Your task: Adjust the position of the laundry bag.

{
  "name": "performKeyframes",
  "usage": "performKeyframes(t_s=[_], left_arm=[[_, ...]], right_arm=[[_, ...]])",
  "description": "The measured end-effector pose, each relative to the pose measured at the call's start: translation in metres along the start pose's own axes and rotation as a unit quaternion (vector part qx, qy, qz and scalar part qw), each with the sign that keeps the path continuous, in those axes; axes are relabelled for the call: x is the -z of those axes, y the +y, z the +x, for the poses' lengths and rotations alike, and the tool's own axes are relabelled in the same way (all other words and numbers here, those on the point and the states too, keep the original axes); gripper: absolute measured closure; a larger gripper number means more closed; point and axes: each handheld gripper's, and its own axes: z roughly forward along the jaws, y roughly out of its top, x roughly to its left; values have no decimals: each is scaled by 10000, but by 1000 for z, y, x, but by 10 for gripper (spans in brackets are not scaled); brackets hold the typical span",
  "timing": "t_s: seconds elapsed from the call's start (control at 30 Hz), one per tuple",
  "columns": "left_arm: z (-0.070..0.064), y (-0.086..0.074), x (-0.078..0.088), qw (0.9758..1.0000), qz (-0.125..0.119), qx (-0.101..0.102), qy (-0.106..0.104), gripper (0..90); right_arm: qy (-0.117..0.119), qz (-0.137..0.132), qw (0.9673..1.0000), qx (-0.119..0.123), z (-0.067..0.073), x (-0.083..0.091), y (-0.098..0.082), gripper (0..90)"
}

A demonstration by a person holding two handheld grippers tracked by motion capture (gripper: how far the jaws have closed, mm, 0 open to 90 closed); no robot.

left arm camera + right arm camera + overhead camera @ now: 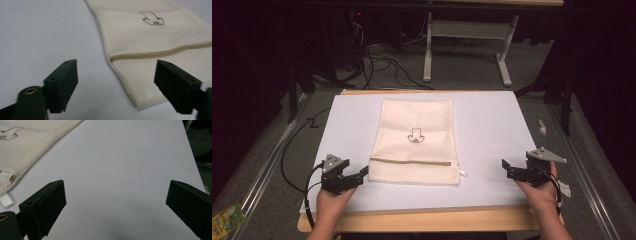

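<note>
On white work surface (492, 150): cream mesh laundry bag (416, 140) laid flat near centre, long axis running away from operator, zipper (414, 161) crossing near end, small printed mark (415, 135) at mid-panel, white pull tab (463, 173) protruding at near right corner.

Handling, as judged: light, soft, fully limp; no stiffness for pushing or sliding as one piece. Open-weave mesh likely to give fair pad friction, yet prone to bunching and sagging when lifted by one point. Low fragility, snagging of mesh excepted. Recommended hold points: near left corner, seamed edge, or zipper band, where doubled fabric gives more bite. Pull tab small and fiddly; fine alignment required.

Left gripper (357, 176): jaws spread wide, nothing between pads, hovering just beside near left corner of bag; left gripper view places bag corner (140, 100) between the two jaws, untouched.

Right gripper (506, 168): jaws spread wide, empty, well apart from bag, over bare surface to right.

Clearance: broad bare margins left and right of bag, narrower strip at near edge ahead of wooden table lip (427, 220). Far edge of surface close behind bag top.
</note>
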Motion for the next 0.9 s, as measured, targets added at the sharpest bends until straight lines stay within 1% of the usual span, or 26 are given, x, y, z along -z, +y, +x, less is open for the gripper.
performKeyframes(t_s=[0.03,0.07,0.1,0.13,0.17,0.2,0.23,0.27,0.3,0.33,0.37,0.4,0.43,0.47,0.5,0.53,0.57,0.6,0.63,0.67,0.7,0.73,0.77,0.8,0.83,0.9], left_arm=[[-3,-1,-6,9999,155,-23,-54,274],[-7,-1,-11,9996,282,-73,-60,280],[-11,0,-17,9993,356,-119,-89,287],[-14,0,-20,9992,359,-125,-88,300],[-16,1,-24,9992,372,-111,-109,317],[-16,1,-24,9992,372,-111,-109,331],[-20,2,-31,9986,496,-134,-150,344],[-21,2,-34,9981,567,-173,-148,359],[-23,1,-38,9972,694,-215,-188,381],[-25,-1,-40,9965,776,-307,-92,418],[-28,-2,-39,9958,771,-489,83,452],[-31,-3,-38,9949,766,-628,194,534],[-31,-3,-38,9949,766,-628,194,632],[-34,-4,-36,9943,804,-692,79,760],[-36,-5,-35,9936,851,-740,10,818],[-38,-5,-34,9926,902,-812,-37,845],[-40,-5,-33,9920,922,-860,-70,850],[-43,-6,-32,9909,978,-909,-189,853],[-46,-6,-31,9901,995,-966,-230,853],[-46,-6,-31,9901,995,-966,-230,854],[-55,-9,-28,9875,1048,-1126,-335,853],[-59,-10,-27,9864,1058,-1204,-363,854],[-59,-10,-27,9864,1058,-1204,-363,854],[-66,-11,-26,9837,1099,-1365,-405,852],[-73,-12,-25,9812,1126,-1501,-456,851],[-79,-12,-26,9790,1132,-1633,-458,847]], right_arm=[[20,1,10000,18,1,0,0,41],[32,-11,10000,8,4,0,0,48],[47,-13,10000,65,5,0,0,55],[77,-17,9999,132,7,-1,0,59],[102,-5,9998,161,9,-2,0,60],[102,-5,9998,161,9,-2,0,60],[150,27,9997,206,12,-5,0,65],[181,65,9996,203,14,-6,0,66],[188,88,9996,194,15,-7,-1,69],[246,112,9995,187,17,-9,-1,85],[309,159,9992,216,19,-9,0,109],[353,174,9990,200,22,-10,0,136],[411,172,9988,217,24,-11,0,149],[472,174,9985,215,26,-13,0,153],[500,190,9983,223,30,-14,1,159],[530,189,9981,253,34,-15,1,170],[564,178,9978,292,38,-16,2,189],[589,164,9976,315,41,-16,2,207],[667,161,9971,337,46,-17,3,223],[720,164,9966,362,49,-18,4,251],[819,158,9957,406,55,-20,5,281],[901,168,9950,402,60,-21,5,310],[901,168,9950,402,60,-21,5,310],[1071,174,9929,482,71,-24,8,366],[1125,206,9923,468,75,-26,8,379],[1266,321,9903,482,84,-31,9,386]])
